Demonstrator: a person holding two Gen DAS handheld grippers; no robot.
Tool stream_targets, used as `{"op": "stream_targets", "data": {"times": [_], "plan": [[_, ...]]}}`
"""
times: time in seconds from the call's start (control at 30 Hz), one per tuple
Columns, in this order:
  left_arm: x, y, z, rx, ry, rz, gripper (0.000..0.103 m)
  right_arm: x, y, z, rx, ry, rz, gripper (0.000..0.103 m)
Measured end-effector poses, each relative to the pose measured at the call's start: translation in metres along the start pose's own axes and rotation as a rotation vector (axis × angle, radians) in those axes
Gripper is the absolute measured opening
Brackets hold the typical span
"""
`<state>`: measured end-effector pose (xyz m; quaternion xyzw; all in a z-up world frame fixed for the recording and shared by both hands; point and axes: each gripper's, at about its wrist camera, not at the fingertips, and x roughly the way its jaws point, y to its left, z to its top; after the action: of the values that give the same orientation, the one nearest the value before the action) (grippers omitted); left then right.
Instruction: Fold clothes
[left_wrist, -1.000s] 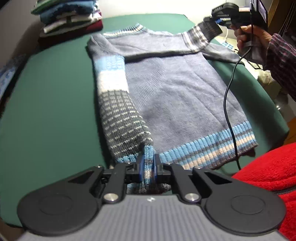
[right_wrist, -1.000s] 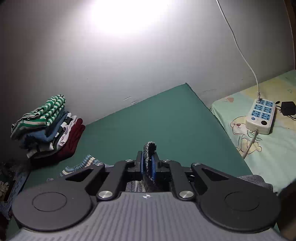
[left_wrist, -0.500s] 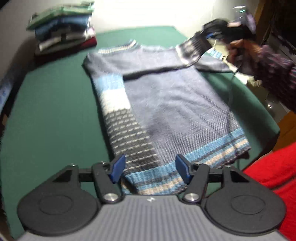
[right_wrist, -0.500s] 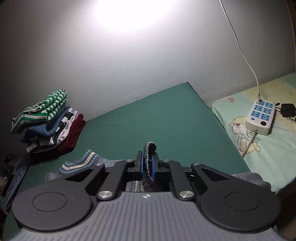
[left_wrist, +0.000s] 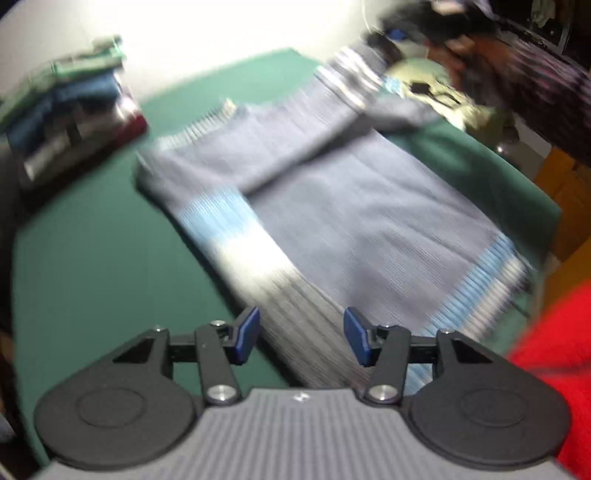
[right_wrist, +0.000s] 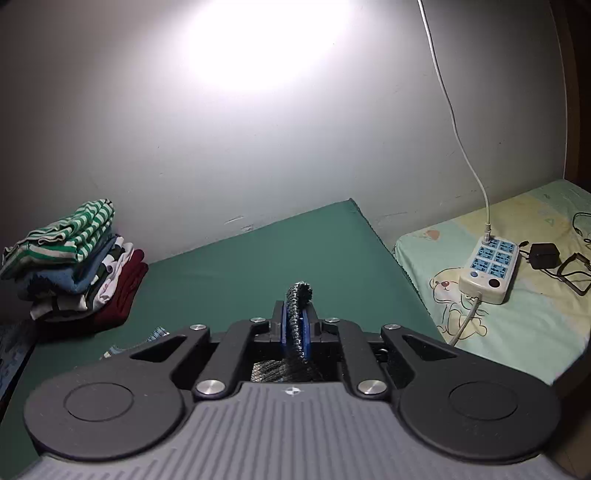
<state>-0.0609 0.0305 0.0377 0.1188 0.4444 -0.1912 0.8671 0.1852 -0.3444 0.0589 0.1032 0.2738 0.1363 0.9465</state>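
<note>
Sweater (left_wrist: 369, 221), one blue-grey knitted garment with light blue and white bands at the hem, is lying spread flat on the green tabletop (left_wrist: 92, 258). Its near sleeve (left_wrist: 258, 266), banded in light blue, white and grey stripes, is lying folded down along the body. The left wrist view is blurred.

The left gripper (left_wrist: 301, 334) is hovering low over the striped end of that sleeve, its two blue pads (left_wrist: 245, 334) standing wide apart with nothing between them. The right gripper (right_wrist: 295, 328) is pressing its pads together on the dark striped cuff (right_wrist: 298, 295) of the other sleeve, which is poking up between them. In the left wrist view that sleeve is stretching up off the tabletop toward the person's hand (left_wrist: 458, 55) at the far right, where a dark patterned cuff of clothing is showing.

One stack of folded clothes (right_wrist: 70, 262) is sitting at the far left corner of the tabletop, near the wall: a green-and-white striped piece on top, blue beneath, dark red at the bottom. The exact count of pieces is unclear.

Beyond the tabletop's right edge, a bed sheet (right_wrist: 517, 314) with cartoon prints is carrying one white power strip (right_wrist: 487, 269) and one black adapter (right_wrist: 543, 254). A bright light patch is glaring on the plain grey wall (right_wrist: 147, 129). Red fabric (left_wrist: 554, 350) is filling the lower right of the left wrist view.
</note>
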Motion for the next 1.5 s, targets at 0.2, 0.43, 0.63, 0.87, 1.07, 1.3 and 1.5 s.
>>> {"op": "stream_targets", "data": {"times": [0.2,0.43,0.63,0.87,1.07,1.3,1.5], "plan": [[0.063,0.069,0.059,-0.004,-0.034,0.037,0.055,-0.016,0.000,0.001,0.040,-0.040,-0.057,0.008],[0.139,0.097,0.104,0.028,0.013,-0.012,0.056,-0.013,0.004,-0.010,0.030,-0.010,-0.106,0.008],[0.164,0.124,0.116,0.006,0.016,-0.113,0.059,-0.018,0.015,-0.009,0.050,-0.026,-0.055,0.008],[0.161,0.147,0.120,-0.025,-0.007,-0.236,0.059,-0.043,0.040,0.012,0.106,-0.059,0.174,0.008],[0.170,0.165,0.122,-0.106,-0.010,-0.329,0.065,-0.059,0.072,0.020,0.104,-0.040,0.370,0.009],[0.181,0.172,0.127,-0.194,-0.034,-0.354,0.065,-0.076,0.096,0.008,0.115,0.010,0.507,0.009],[0.186,0.193,0.123,-0.334,-0.046,-0.421,0.034,-0.092,0.115,-0.008,0.098,0.073,0.605,0.009]]}}
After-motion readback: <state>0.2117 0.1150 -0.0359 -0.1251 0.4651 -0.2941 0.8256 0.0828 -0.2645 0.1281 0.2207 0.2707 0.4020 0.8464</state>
